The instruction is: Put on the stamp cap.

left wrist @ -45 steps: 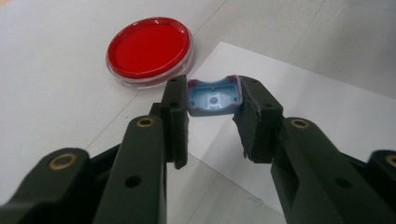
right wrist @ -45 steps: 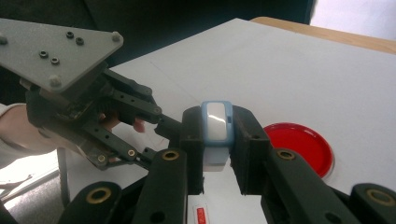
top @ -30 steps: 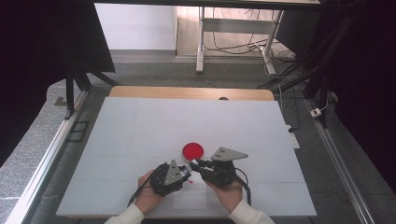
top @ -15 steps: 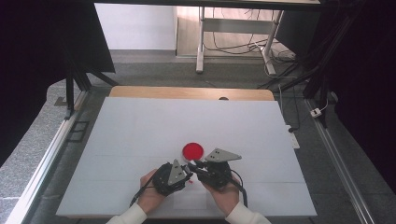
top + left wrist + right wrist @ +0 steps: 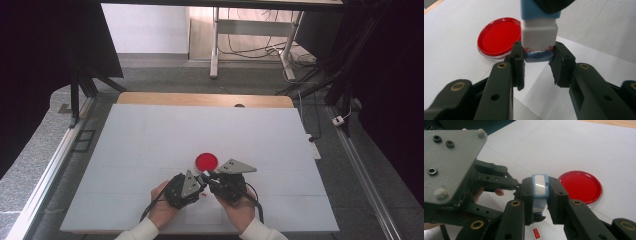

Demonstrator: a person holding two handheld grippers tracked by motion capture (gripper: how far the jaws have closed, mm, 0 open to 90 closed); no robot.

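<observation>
Both tongs [image 5: 205,176] unmoved, same grip on blue-white block [image 5: 539,27].

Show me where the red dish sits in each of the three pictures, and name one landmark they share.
High view: red dish lies on the white table, below centre, just beyond the two grippers.
Left gripper view: red dish at upper left, behind the left jaw.
Right gripper view: red dish at right of centre, beyond the right jaw.
Shared landmark: the blue and white block gripped between both grippers, beside the dish.
</observation>
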